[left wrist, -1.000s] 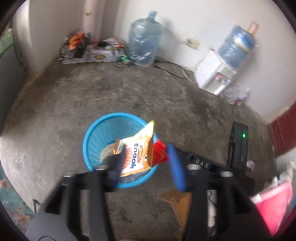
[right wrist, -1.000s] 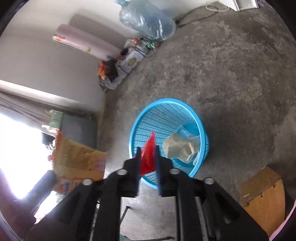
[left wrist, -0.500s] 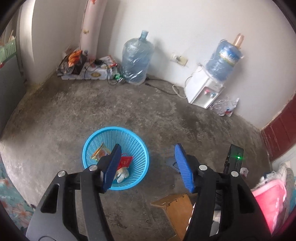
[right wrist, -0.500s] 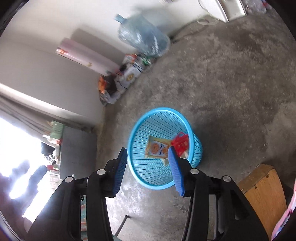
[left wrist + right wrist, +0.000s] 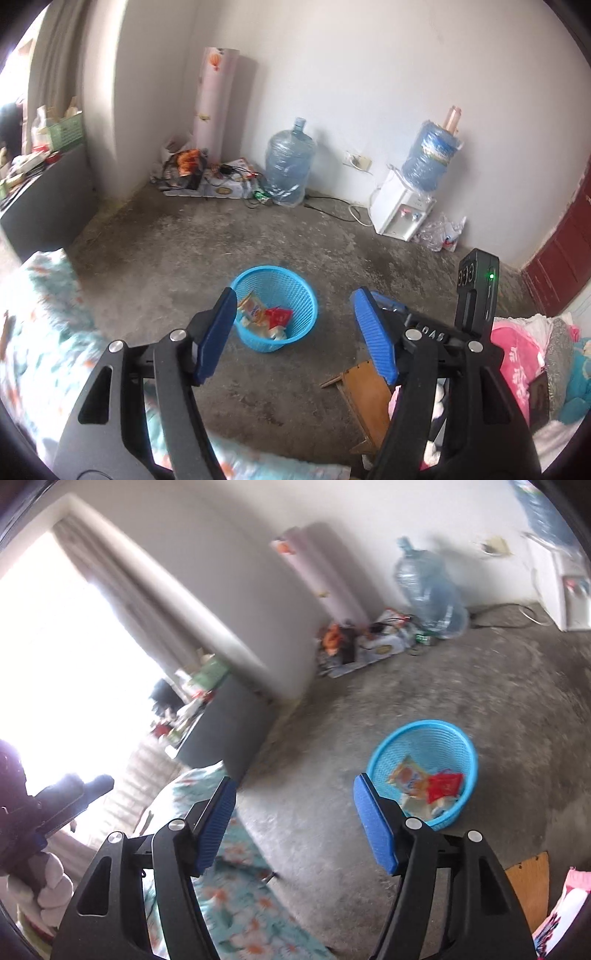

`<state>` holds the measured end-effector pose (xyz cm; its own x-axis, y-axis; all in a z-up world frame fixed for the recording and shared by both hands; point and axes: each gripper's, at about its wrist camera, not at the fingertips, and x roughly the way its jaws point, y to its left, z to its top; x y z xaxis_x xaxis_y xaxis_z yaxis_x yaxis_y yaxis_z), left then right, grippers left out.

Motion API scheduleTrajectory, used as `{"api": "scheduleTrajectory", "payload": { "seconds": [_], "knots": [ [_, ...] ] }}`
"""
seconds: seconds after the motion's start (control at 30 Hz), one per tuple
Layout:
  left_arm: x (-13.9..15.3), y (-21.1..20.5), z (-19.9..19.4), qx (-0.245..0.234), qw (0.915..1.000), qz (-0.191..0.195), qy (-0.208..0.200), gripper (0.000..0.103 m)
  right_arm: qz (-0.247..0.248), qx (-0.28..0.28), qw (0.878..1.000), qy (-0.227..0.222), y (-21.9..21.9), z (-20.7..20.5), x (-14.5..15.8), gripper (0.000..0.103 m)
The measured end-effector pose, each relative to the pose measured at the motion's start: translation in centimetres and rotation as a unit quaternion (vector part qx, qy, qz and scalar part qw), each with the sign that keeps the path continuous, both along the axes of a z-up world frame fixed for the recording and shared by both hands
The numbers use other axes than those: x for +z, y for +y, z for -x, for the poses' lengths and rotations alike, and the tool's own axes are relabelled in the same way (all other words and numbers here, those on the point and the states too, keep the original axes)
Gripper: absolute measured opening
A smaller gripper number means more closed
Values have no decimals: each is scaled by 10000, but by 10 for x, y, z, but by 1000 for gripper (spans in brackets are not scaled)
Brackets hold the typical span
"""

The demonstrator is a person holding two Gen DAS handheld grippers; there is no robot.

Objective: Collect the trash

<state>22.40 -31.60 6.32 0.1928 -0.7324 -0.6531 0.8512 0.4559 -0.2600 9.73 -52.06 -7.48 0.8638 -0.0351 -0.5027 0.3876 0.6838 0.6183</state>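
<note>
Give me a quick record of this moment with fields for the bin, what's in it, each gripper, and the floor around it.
bin: blue basket, upright on concrete floor
contents: orange snack wrapper, red wrapper, pale scraps beneath
left gripper: open, nothing held, jaws just widened
right gripper: open, nothing held, jaws just widened
nearby floor: wooden piece right of basket

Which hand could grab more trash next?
Either, both grippers are open and empty. The left gripper looks slightly better placed, facing the clutter by the wall, while the right gripper views it sidelong.

White walls point(image 5: 369, 74), bare concrete floor point(image 5: 207, 251), bright curtained window point(image 5: 55, 657)
</note>
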Motion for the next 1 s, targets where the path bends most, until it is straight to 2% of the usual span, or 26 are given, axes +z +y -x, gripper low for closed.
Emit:
{"api": "scheduleTrajectory", "payload": {
  "seconds": [0.13,0.27,0.33,0.5,0.6,0.67,0.77,1.0],
  "knots": [
    [26,83,-1,611,9980,140,17,67,198,541,9983,-3,32,-8,26,66],
    [53,171,-1,1485,9881,273,-276,68,435,1069,9933,25,68,-18,49,66],
    [64,222,-1,1978,9789,361,-370,70,513,1307,9901,-9,84,-26,59,66],
    [82,331,3,3107,9475,514,-547,71,608,1980,9783,-65,131,-56,80,66],
    [77,383,4,3557,9317,575,-460,72,539,2402,9692,-96,161,-74,88,66],
    [68,411,3,3763,9240,590,-339,72,538,2682,9618,-112,183,-85,94,66],
    [52,440,-4,3926,9178,580,-117,72,620,3029,9509,-94,215,-99,102,66],
    [19,474,-23,4107,9083,713,366,72,615,3645,9291,81,269,-125,103,66]
  ]
}}
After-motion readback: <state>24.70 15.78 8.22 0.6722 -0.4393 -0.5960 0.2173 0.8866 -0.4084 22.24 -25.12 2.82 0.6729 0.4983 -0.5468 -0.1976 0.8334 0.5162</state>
